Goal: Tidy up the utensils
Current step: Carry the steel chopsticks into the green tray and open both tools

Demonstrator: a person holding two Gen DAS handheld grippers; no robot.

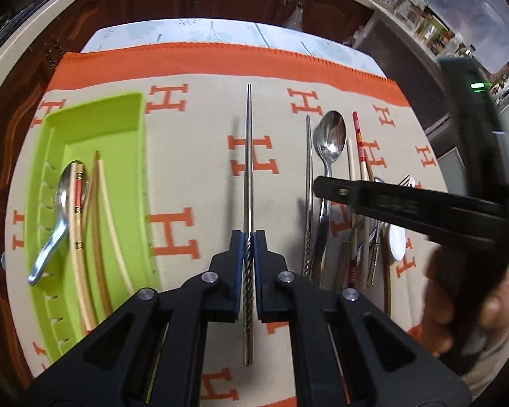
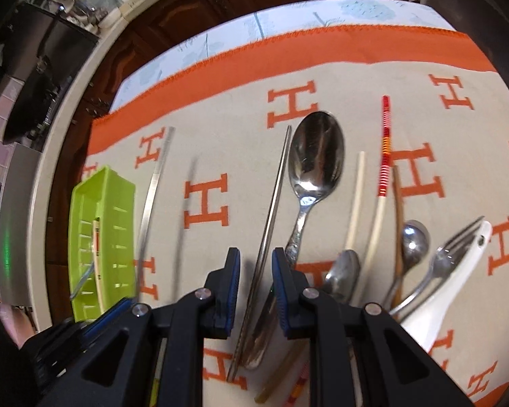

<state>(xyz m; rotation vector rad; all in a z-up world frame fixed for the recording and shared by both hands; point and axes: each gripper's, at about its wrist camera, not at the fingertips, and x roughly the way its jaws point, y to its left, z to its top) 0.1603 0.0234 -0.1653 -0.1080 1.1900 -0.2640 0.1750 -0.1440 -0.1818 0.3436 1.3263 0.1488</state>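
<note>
The left claw (image 1: pixel 248 247) is closed tight on a twisted-handle metal chopstick (image 1: pixel 248 156), its blue pads pressed to both sides of the handle, the tip pointing away over the H-patterned cloth (image 1: pixel 193 156) on the table; the green tray (image 1: pixel 95 125) lies to its left, holding a spoon and several chopsticks. The right claw (image 2: pixel 255 264) stands partly open, its fingers either side of a second metal chopstick (image 2: pixel 275 196) without touching it; a large spoon (image 2: pixel 314 156) lies just beside that chopstick.
</note>
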